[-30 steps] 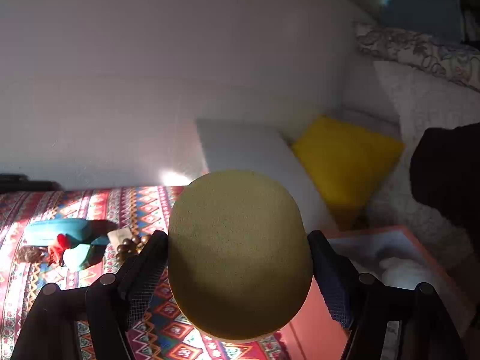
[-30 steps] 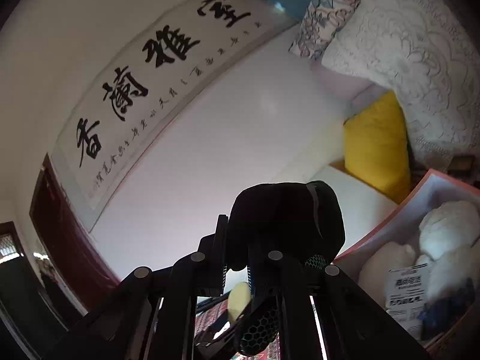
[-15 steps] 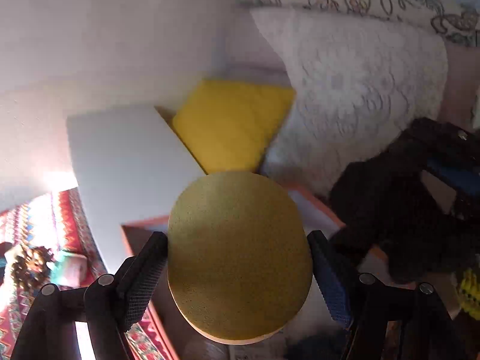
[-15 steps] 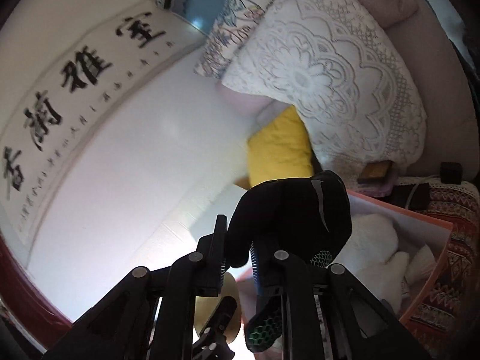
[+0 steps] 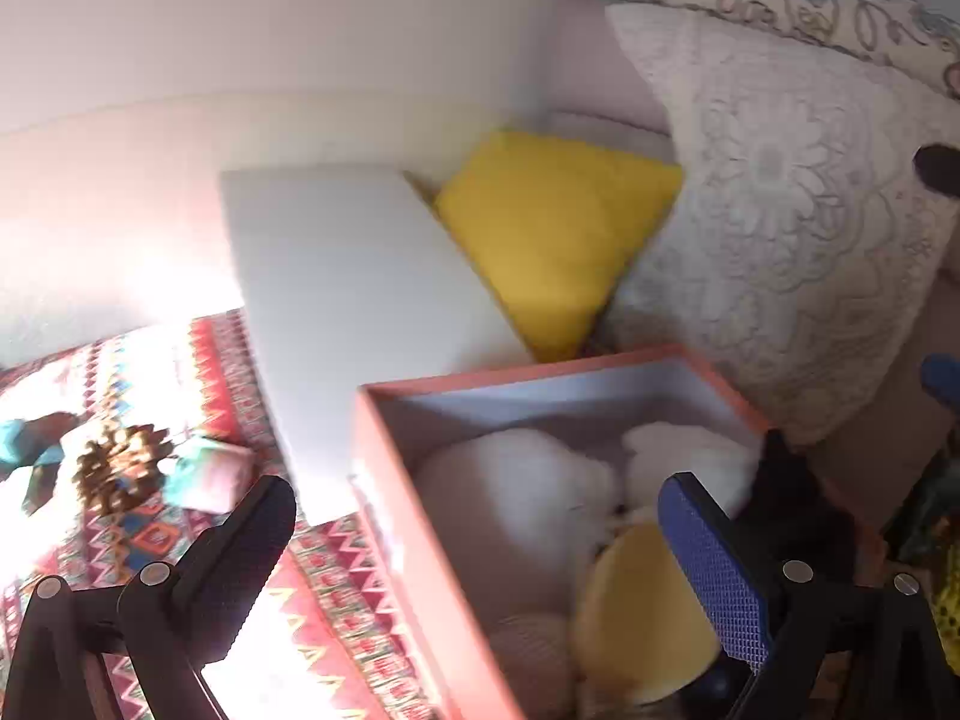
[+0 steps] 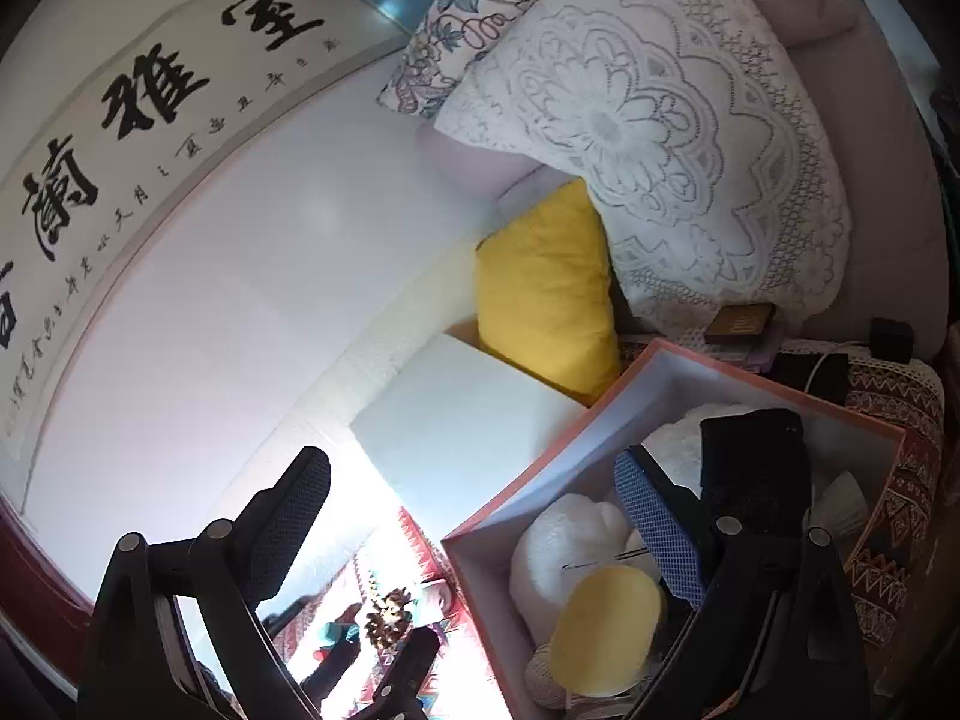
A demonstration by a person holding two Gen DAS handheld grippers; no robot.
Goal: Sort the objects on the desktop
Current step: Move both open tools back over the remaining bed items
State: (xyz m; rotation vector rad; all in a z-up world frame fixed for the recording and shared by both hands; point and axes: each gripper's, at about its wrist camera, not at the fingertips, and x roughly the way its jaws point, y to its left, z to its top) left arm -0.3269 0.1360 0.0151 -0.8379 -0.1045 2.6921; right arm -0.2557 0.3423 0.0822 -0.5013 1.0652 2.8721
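Left wrist view: the left gripper [image 5: 480, 552] is spread wide and grasps nothing. A yellow oval sponge [image 5: 645, 618] lies inside the orange-rimmed cardboard box [image 5: 420, 546], beside white fluffy items [image 5: 516, 486]. Right wrist view: the right gripper [image 6: 474, 516] is likewise released, and a black fabric item [image 6: 753, 462] rests in the same box.

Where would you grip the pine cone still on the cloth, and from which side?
Take the pine cone across its middle, coming from above. It lies alone on the patterned cloth, with small teal objects close on either side, so a side approach looks crowded. Its open scales should give the pads purchase. Both the left gripper and right gripper are open.
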